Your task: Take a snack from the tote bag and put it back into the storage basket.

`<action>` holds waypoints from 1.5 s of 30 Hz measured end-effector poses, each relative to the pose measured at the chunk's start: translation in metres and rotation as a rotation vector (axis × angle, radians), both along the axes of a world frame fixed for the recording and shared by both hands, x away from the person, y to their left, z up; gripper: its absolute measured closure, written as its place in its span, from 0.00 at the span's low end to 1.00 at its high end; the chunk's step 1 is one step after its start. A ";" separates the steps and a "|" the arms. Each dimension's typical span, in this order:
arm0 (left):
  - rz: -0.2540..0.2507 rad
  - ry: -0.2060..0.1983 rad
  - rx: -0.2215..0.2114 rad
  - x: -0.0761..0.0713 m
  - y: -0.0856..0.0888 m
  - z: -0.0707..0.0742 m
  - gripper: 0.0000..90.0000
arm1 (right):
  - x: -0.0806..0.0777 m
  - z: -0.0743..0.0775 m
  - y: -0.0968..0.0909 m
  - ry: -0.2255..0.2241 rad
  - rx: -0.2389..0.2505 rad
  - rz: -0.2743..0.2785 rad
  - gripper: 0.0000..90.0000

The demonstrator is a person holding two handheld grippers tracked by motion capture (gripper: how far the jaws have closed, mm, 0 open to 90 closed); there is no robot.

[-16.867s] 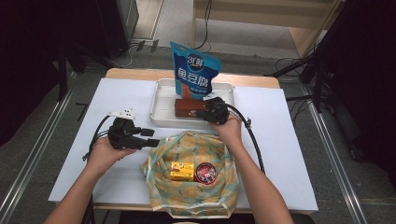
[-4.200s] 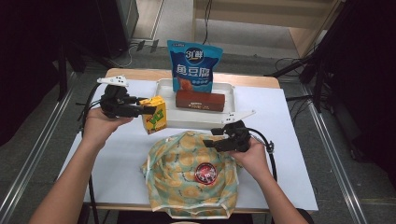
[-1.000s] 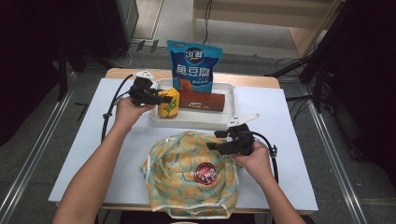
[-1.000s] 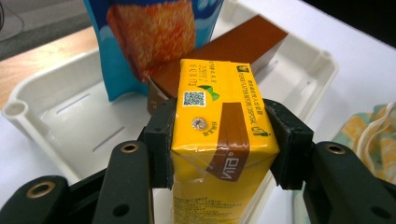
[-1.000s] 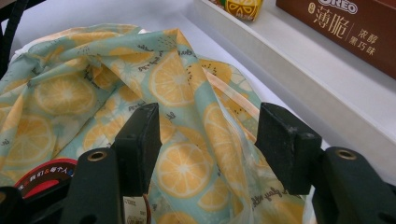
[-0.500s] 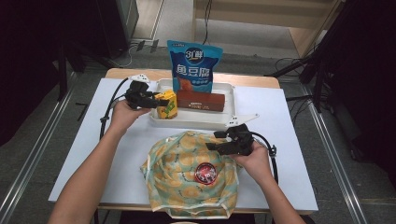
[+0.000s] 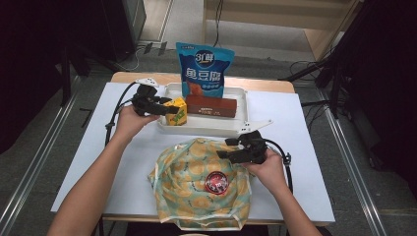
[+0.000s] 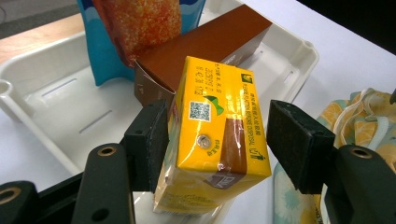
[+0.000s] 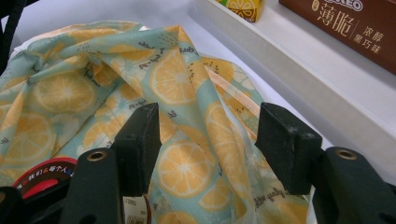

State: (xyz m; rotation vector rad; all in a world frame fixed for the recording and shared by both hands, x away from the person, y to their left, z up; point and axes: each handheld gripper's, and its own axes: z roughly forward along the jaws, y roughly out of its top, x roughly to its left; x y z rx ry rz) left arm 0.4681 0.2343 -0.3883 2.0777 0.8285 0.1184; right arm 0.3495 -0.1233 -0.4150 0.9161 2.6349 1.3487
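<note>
A yellow drink carton [image 7: 175,112] [image 8: 219,116] stands tilted in the left front corner of the white tray [image 7: 206,129]. My left gripper [image 7: 164,109] [image 8: 217,135] is around it; its jaws have just been opening, and a gap shows between the right pad [image 8: 292,140] and the carton. Over the right edge of the lemon-print cloth bag [image 7: 192,191] [image 9: 187,93], my right gripper [image 7: 225,148] [image 9: 210,140] stands open, with a ridge of cloth rising between its jaws. A round red tin [image 7: 215,182] lies in the bag.
A long brown biscuit box [image 7: 211,105] [image 8: 205,42] lies in the tray behind the carton. A blue snack pouch [image 7: 204,69] leans upright at the tray's back. The bag sits at the table's front edge; white table surface [image 7: 98,162] lies to its left.
The left gripper's jaws have spread apart around the carton, which has come to rest in the tray's left end. The right gripper has stayed where it was.
</note>
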 end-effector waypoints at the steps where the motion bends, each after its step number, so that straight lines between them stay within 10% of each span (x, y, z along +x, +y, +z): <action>1: 0.001 0.004 0.005 -0.001 0.000 0.001 0.44 | 0.000 0.000 0.000 0.000 0.000 0.000 0.45; 30: 0.054 0.028 -0.005 -0.044 0.033 -0.005 0.48 | 0.006 0.000 0.006 -0.006 -0.004 0.020 0.45; 45: -0.020 0.076 -0.015 -0.053 0.026 -0.010 0.98 | 0.006 0.000 0.004 -0.008 -0.003 0.013 0.45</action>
